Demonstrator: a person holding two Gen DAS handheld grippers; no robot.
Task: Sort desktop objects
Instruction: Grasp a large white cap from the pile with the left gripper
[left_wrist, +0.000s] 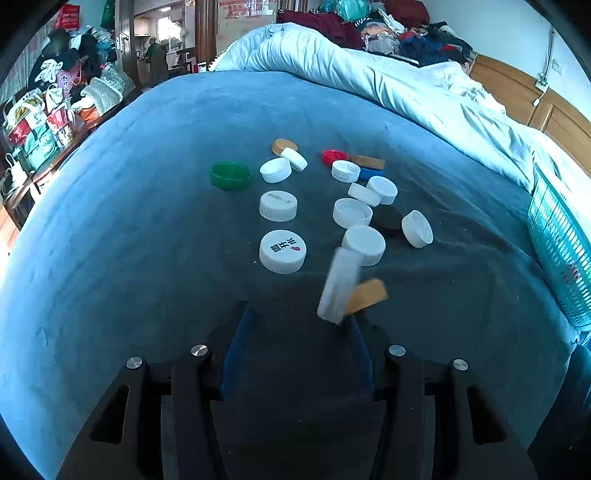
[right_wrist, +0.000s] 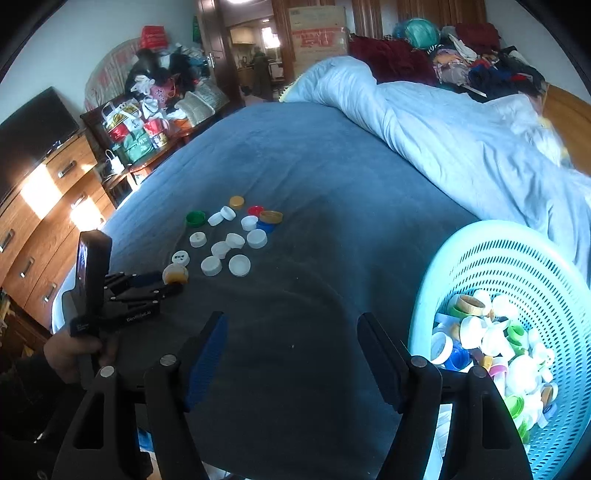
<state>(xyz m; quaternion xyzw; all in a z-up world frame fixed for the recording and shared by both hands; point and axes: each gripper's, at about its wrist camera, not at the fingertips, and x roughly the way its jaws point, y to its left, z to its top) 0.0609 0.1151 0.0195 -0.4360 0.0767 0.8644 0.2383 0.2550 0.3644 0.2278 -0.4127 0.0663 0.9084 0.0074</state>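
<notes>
Several bottle caps, mostly white, lie scattered on the blue bed cover (left_wrist: 147, 221), among them a green cap (left_wrist: 231, 175), a red cap (left_wrist: 333, 157) and a printed white cap (left_wrist: 282, 251). My left gripper (left_wrist: 297, 314) is low over the cover with its jaws apart and nothing between them. A blurred white cap (left_wrist: 339, 284) and an orange cap (left_wrist: 367, 295) sit right at its right fingertip. In the right wrist view the left gripper (right_wrist: 171, 288) has the orange cap (right_wrist: 175, 274) at its tip. My right gripper (right_wrist: 291, 317) is open and empty, left of the basket.
A light-blue mesh basket (right_wrist: 517, 251) holding several caps leans at the right; its edge shows as the basket (left_wrist: 557, 243) in the left wrist view. A rumpled duvet (left_wrist: 369, 74) covers the far side of the bed. A wooden dresser (right_wrist: 37, 221) stands left of the bed. A hand (right_wrist: 70, 350) holds the left gripper.
</notes>
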